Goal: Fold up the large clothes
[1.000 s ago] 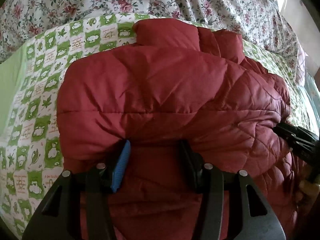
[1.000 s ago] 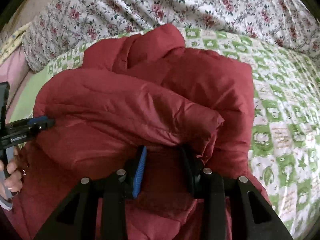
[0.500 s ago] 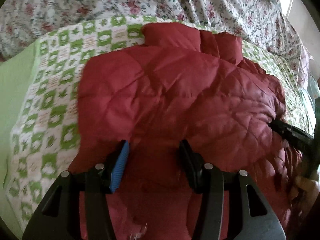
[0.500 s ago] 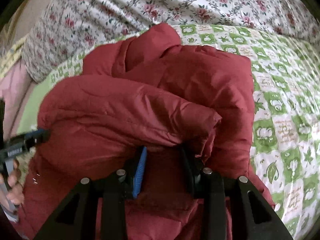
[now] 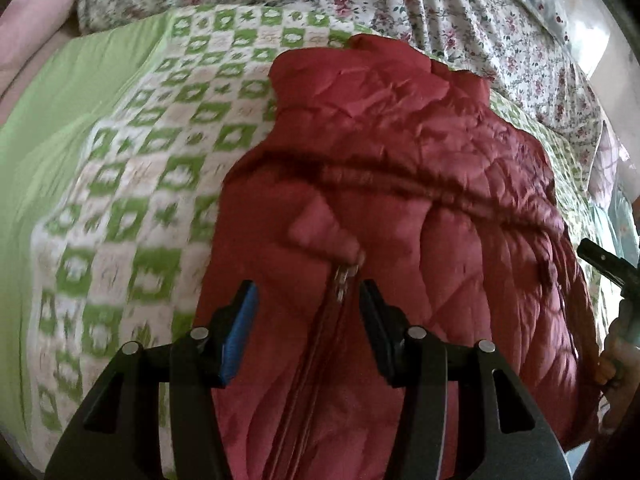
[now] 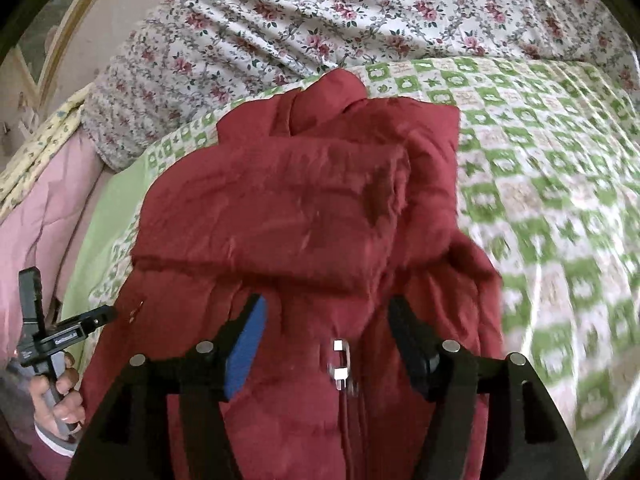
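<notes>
A red quilted puffer jacket (image 5: 400, 184) lies folded in a bundle on the green-and-white checked blanket (image 5: 132, 184); it also shows in the right wrist view (image 6: 288, 216). Its zipper (image 5: 340, 280) runs toward me between the fingers. My left gripper (image 5: 306, 300) is open over the jacket's near part, holding nothing. My right gripper (image 6: 326, 320) is open above the jacket near the zipper pull (image 6: 340, 360), holding nothing. Each gripper appears at the edge of the other's view: the right one (image 5: 604, 264), the left one (image 6: 72, 332).
A floral bedsheet (image 6: 360, 20) covers the bed behind the blanket. A plain green sheet (image 5: 60, 120) lies at the left. Pink bedding (image 6: 36, 220) and a framed wall edge (image 6: 60, 20) are at the far left of the right wrist view.
Both grippers let go of the jacket fold, opened wider and pulled back. The folded part now rests on the jacket, and the zipper has come into view.
</notes>
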`<state>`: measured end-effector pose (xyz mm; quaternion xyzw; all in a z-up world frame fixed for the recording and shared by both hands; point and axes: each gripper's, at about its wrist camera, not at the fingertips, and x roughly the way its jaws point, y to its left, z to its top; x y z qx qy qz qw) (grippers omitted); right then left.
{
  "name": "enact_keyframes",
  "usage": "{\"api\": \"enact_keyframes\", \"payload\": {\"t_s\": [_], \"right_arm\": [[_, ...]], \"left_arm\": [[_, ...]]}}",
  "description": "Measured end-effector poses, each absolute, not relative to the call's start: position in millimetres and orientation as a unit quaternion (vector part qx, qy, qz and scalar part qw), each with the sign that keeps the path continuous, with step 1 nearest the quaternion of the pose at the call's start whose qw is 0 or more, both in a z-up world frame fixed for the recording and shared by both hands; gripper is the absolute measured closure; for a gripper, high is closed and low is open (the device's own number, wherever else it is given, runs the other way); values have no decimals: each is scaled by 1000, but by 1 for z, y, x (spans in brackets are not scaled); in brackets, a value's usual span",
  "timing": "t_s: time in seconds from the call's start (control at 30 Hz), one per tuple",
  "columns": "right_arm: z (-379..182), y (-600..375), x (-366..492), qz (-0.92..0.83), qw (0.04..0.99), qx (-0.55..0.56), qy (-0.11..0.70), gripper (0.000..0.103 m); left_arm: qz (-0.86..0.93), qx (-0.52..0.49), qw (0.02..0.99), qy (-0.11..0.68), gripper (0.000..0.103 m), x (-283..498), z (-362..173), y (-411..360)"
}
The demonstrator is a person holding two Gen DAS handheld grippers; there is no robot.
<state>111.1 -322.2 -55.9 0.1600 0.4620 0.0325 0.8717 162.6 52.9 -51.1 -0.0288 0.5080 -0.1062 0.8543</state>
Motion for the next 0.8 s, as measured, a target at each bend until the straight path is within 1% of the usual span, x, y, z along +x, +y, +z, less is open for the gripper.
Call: {"api": "enact_keyframes", "payload": {"t_s": [0.27,0.53,0.63,0.8], "right_arm": [[-48,-331,69,15,871,172,461,34],[-41,-332,28,-8,871,150,468,31],[-41,-333,8,-20,871,134,473,25],[-48,-338,-22,-37,862,133,488,24]], "left_arm": [[-105,-28,859,500,52,129,-43,68],[-96,-33,859,501,52,106,-43,85],[-92,-38,857,506,52,100,-47,92],[-87,-42,852,514,50,92,-54,101]]}}
